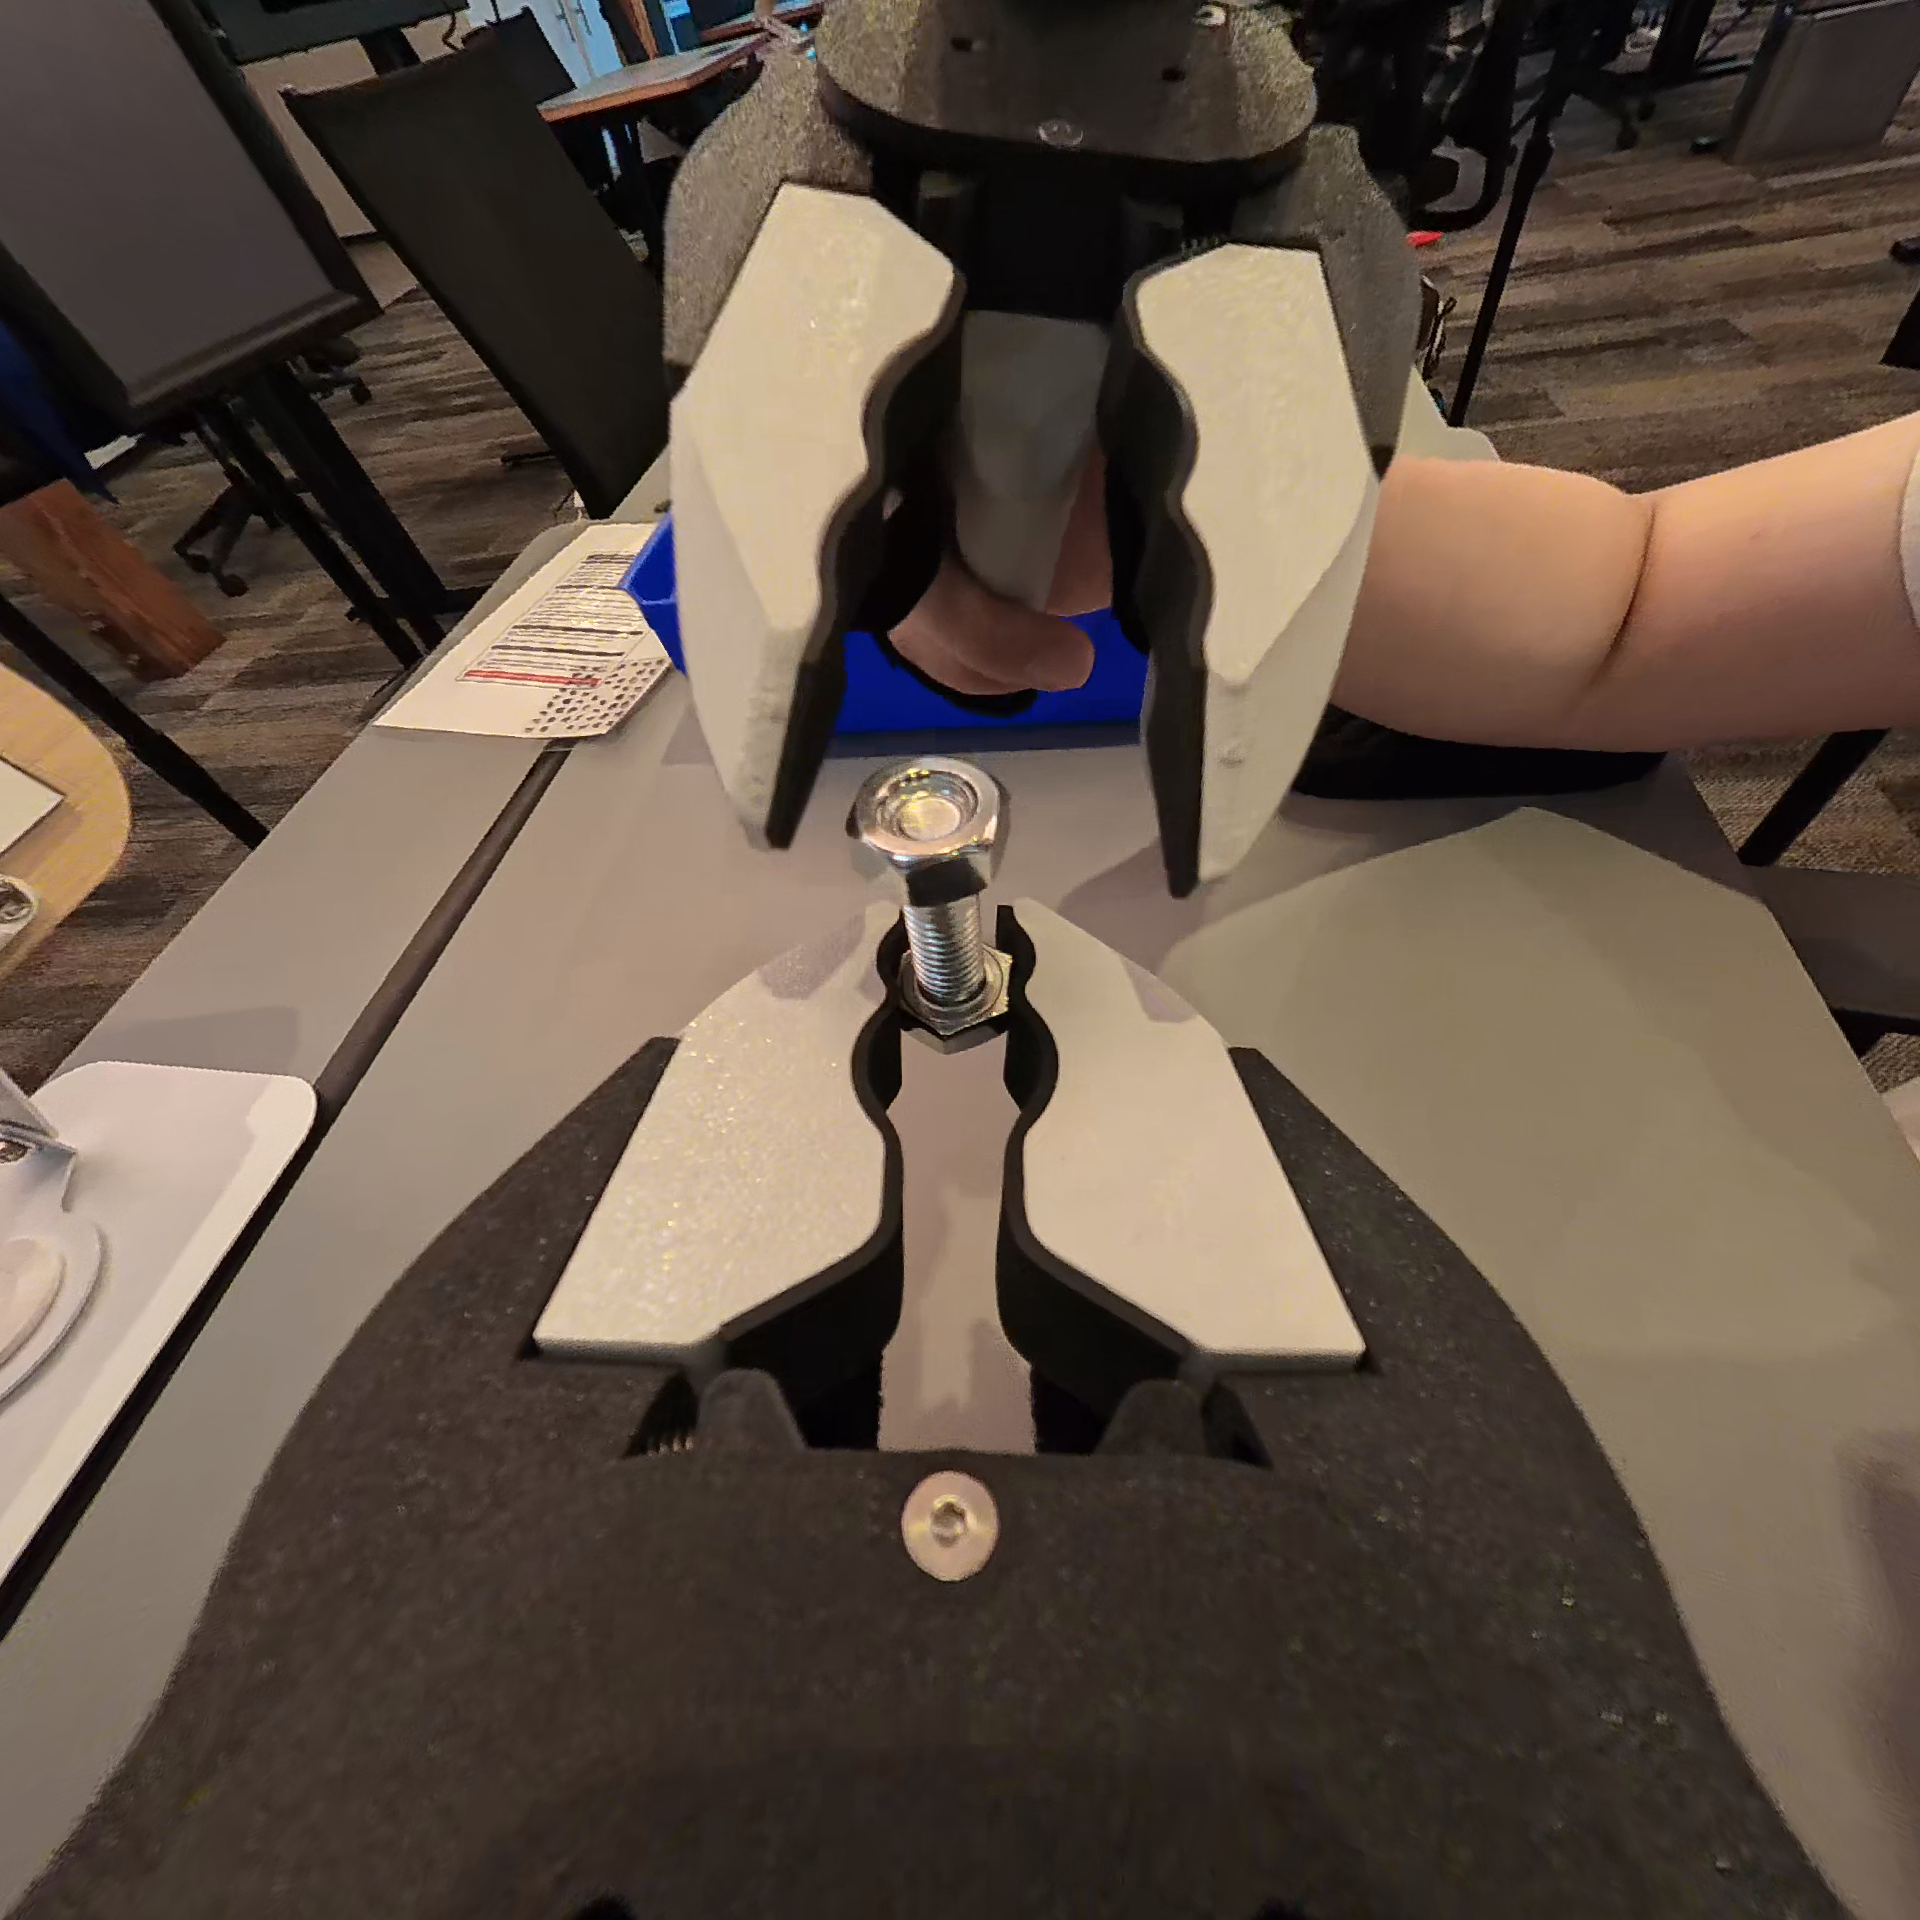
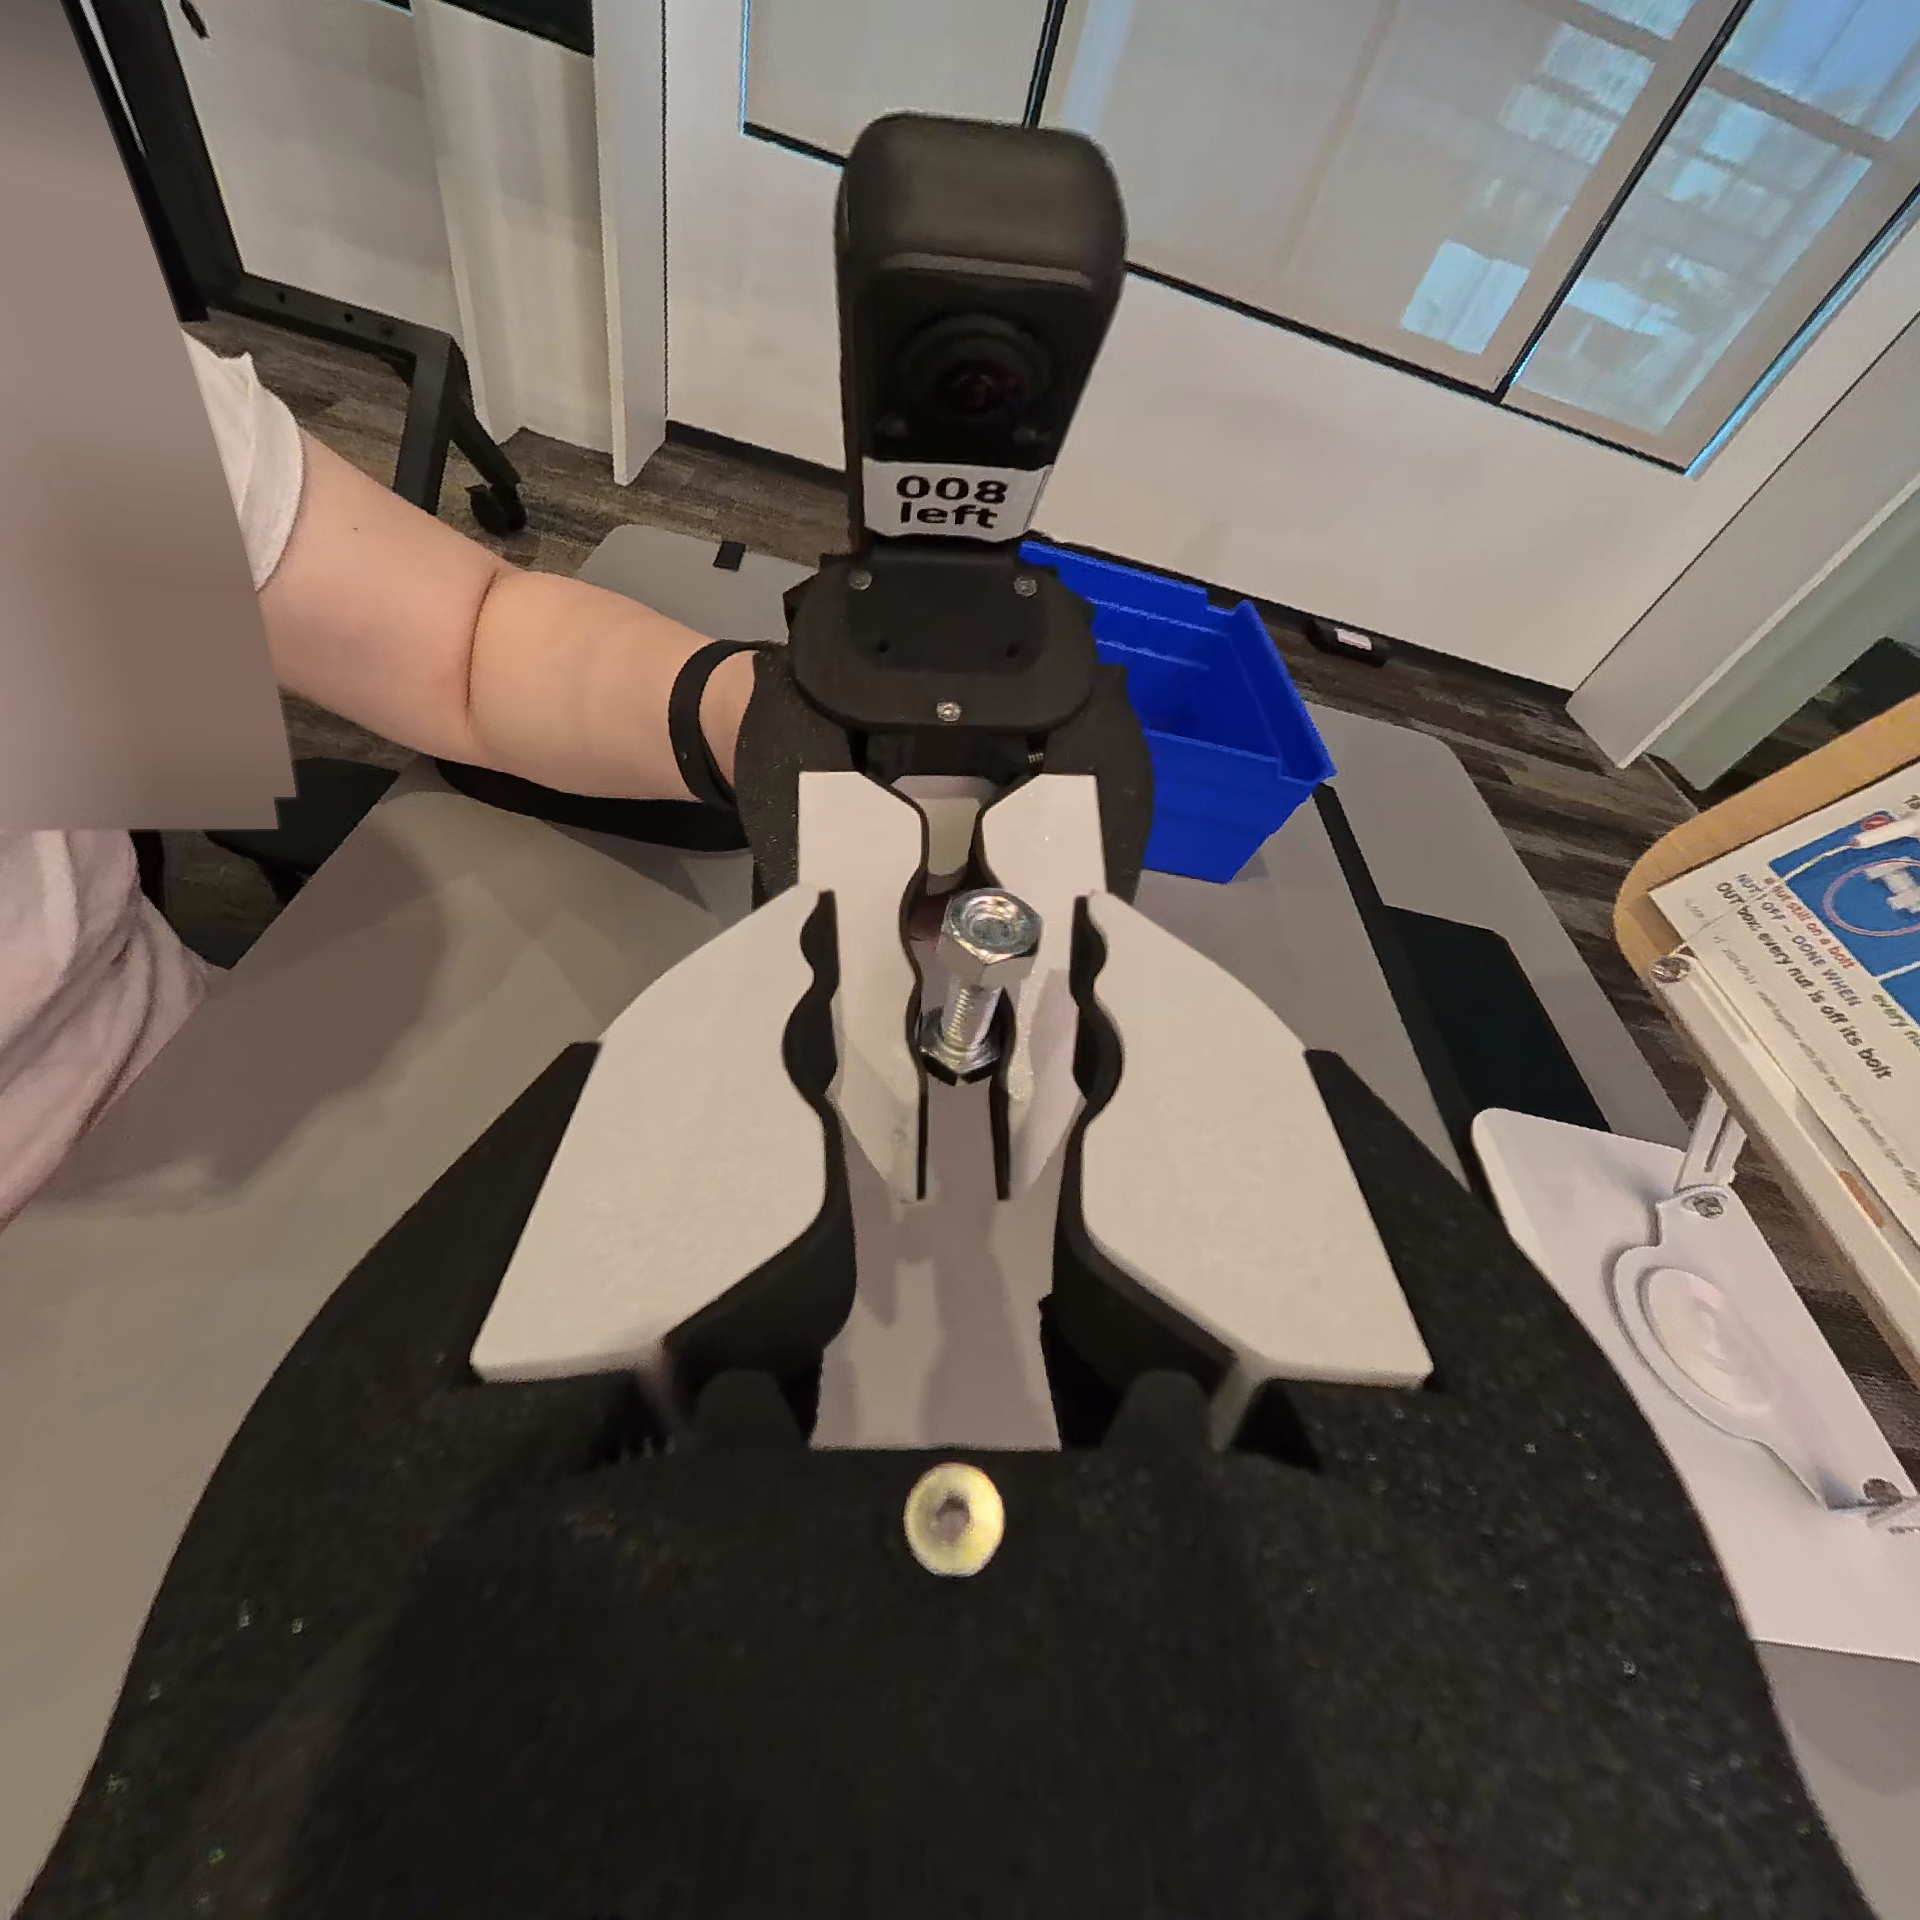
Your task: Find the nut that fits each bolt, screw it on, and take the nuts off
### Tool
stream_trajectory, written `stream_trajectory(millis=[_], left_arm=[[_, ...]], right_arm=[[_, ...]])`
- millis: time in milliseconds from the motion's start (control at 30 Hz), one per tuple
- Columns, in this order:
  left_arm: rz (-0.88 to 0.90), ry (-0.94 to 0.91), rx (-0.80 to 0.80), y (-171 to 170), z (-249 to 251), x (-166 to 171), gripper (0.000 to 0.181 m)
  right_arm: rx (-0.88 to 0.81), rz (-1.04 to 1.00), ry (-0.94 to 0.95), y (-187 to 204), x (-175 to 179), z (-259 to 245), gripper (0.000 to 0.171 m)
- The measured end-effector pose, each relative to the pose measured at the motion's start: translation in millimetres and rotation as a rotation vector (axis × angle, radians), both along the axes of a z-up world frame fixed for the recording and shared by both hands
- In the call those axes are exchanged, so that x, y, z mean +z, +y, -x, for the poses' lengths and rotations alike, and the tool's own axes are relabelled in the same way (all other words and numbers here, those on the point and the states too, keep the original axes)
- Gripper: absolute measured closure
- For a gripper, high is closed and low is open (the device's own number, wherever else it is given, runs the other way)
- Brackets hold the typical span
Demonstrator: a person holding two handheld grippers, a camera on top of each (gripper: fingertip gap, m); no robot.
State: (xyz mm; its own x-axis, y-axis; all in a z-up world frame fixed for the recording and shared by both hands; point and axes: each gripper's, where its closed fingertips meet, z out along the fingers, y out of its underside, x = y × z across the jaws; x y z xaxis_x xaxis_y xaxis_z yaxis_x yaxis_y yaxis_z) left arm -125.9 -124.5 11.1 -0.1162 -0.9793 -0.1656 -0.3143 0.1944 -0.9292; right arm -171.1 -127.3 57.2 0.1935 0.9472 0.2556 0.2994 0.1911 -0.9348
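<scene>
The left gripper (image 1: 953, 1013) is clamped on the nut (image 1: 954, 1000) threaded low on the bolt (image 1: 932, 868), which stands head-up. Above the bolt head, the right gripper (image 1: 977, 862) is spread wide, touching nothing, angled down.

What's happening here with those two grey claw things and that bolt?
A person is holding one claw-like tool in each hand over a grey table. The left tool is pinching a nut with a silver bolt standing up out of it, head on top. The right tool, facing it, is open around the bolt's head without gripping it. A blue bin sits on the table behind them.
</scene>
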Motion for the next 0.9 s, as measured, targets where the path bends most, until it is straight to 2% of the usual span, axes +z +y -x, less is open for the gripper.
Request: stream_trajectory(millis=[167, 300, 500, 700, 800, 900], left_arm=[[-0.003, -0.008, 0.023, 6.4, 3.1, 2.9, 0.167], [0.019, -0.027, 0.025, 8.6, 4.7, 6.6, 0.167], [0.006, -0.012, -0.004, -0.5, 1.1, 3.8, 0.167], [0.003, -0.014, 0.024, 6.9, 3.7, 4.8, 0.167], [0.026, -0.03, 0.022, 8.3, 5.1, 7.4, 0.167], [0.034, -0.027, 0.005, 4.9, 3.9, 6.4, 0.167]], right_arm=[[-0.002, -0.009, -0.018, -1.9, 1.3, -3.5, 0.13], [0.016, 0.015, 0.011, -4.0, 6.8, -9.3, 0.139], [0.01, 0.004, 0.023, -1.7, 3.4, -0.1, 0.128], [-0.005, -0.033, -0.039, -2.4, -1.8, -0.7, 0.125], [0.011, 0.002, -0.024, -4.4, 2.4, -8.4, 0.14], [-0.01, 0.023, 0.029, 0.4, 8.9, -9.8, 0.136]])
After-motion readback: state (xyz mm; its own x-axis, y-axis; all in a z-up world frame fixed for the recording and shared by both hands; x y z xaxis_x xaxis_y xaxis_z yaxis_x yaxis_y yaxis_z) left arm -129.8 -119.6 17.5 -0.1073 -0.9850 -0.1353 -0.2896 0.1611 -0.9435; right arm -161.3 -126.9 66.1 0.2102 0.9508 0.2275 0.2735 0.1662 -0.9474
